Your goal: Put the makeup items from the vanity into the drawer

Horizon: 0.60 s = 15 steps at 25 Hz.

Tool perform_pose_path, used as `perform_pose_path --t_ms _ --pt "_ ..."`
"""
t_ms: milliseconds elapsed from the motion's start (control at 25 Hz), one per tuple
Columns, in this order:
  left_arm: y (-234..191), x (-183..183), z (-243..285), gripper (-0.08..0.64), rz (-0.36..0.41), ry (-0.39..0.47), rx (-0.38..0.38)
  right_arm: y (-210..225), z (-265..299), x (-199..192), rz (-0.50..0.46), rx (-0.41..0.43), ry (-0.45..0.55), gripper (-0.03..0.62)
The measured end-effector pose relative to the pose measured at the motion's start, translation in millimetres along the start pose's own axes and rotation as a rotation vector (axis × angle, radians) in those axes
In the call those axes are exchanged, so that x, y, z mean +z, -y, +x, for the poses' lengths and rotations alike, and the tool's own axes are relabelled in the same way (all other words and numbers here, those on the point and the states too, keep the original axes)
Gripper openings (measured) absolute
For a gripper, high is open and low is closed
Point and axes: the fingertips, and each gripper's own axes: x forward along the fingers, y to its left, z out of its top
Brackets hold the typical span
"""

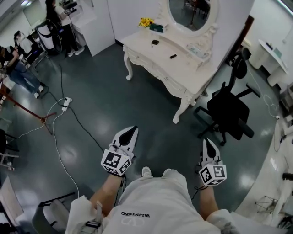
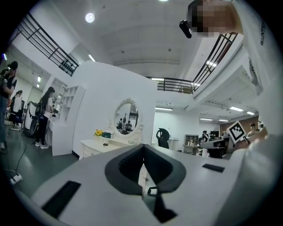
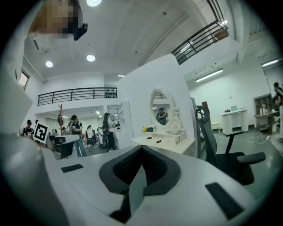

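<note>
Location of the work: the vanity (image 1: 158, 57) stands well ahead of the person, across open floor. Two makeup items lie apart on its top, a small dark piece (image 1: 155, 42) toward the back and a dark stick-shaped piece (image 1: 173, 56) nearer the front edge. A pale tray (image 1: 198, 49) under the mirror (image 1: 190, 13) holds more things, too small to identify. Which drawer front is meant cannot be picked out at this range.

Handling, as a judgement: both pieces look small, light and rigid, probably smooth-cased and so liable to slip or skate on the glossy top. The stick is best taken across its middle, square to its length. The flat piece wants a pinch across its narrow sides (a low, level approach, since little stands above the surface).

Grippers: the left gripper (image 1: 132, 132) has its jaws together with nothing between them. The right gripper (image 1: 207, 142) is likewise closed and empty. Both are held near the waist, far from the vanity.

Surroundings: a teal box (image 1: 156, 28) and yellow flowers (image 1: 146, 22) sit at the back left corner of the top, clear of the two pieces. A black office chair (image 1: 227, 111) stands just beside the vanity's right end and could crowd the right arm there. A cable (image 1: 80, 121) and power strip (image 1: 65, 104) lie on the floor to the left, off the direct line.
</note>
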Motion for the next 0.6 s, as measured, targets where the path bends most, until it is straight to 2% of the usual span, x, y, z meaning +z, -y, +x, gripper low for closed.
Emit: perform_pose_path --t_ms 280,600 --pt "-6.9 -13.0 3.8 0.002 -0.011 -0.031 -0.020 -10.5 12.0 -12.4 0.013 0.007 -0.019 0.011" --pt "-16.5 -15.0 51.9 0.002 -0.003 -0.040 -0.025 11.5 63.2 -6.1 0.029 0.031 -0.013 0.011"
